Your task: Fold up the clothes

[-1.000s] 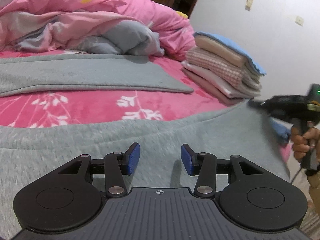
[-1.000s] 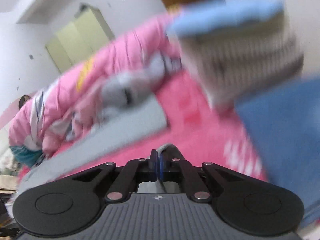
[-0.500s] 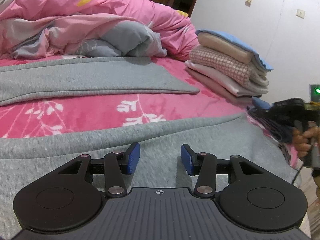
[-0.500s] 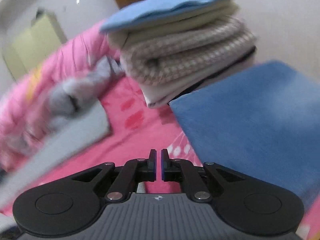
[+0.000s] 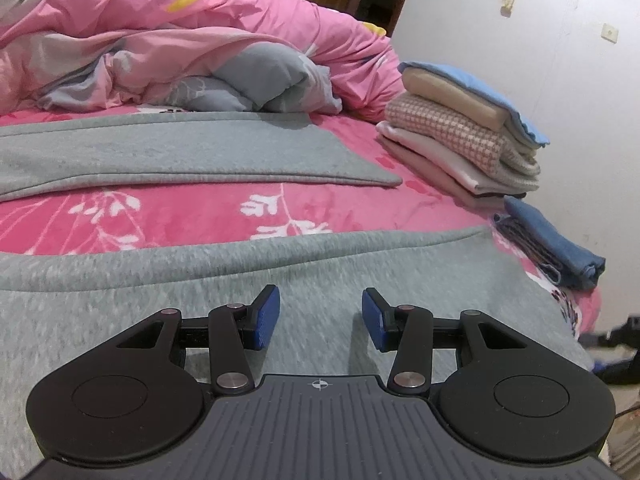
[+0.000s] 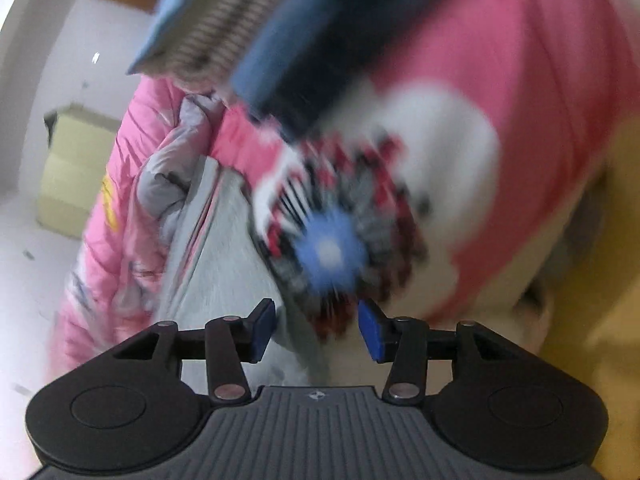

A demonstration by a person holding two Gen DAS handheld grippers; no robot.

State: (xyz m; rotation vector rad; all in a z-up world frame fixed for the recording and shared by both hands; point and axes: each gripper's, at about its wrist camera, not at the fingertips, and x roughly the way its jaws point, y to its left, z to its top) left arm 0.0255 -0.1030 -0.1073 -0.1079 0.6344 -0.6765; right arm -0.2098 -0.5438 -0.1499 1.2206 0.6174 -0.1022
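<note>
A grey garment [image 5: 240,264] lies spread over the near part of the pink floral bed [image 5: 180,212]. A second flat grey stretch of it [image 5: 180,152] lies farther back. My left gripper [image 5: 320,316] hovers low over the near grey cloth, open, with nothing between its blue pads. The right wrist view is blurred and rolled. There my right gripper [image 6: 316,328] has its jaws opening and holds nothing. It stands at the grey garment's edge [image 6: 224,264], facing the side of the bed.
A stack of folded clothes [image 5: 460,136] sits at the bed's far right by the white wall [image 5: 560,80]. A folded blue cloth [image 5: 552,240] lies nearer, at the bed's edge. A bunched pink duvet [image 5: 160,40] fills the back. A pale yellow cupboard [image 6: 72,168] stands across the room.
My right gripper, shut on a grey cloth corner a second ago, let it go, rolled, sank and opened. The garment's right corner now lies flat. The left gripper stayed put.
</note>
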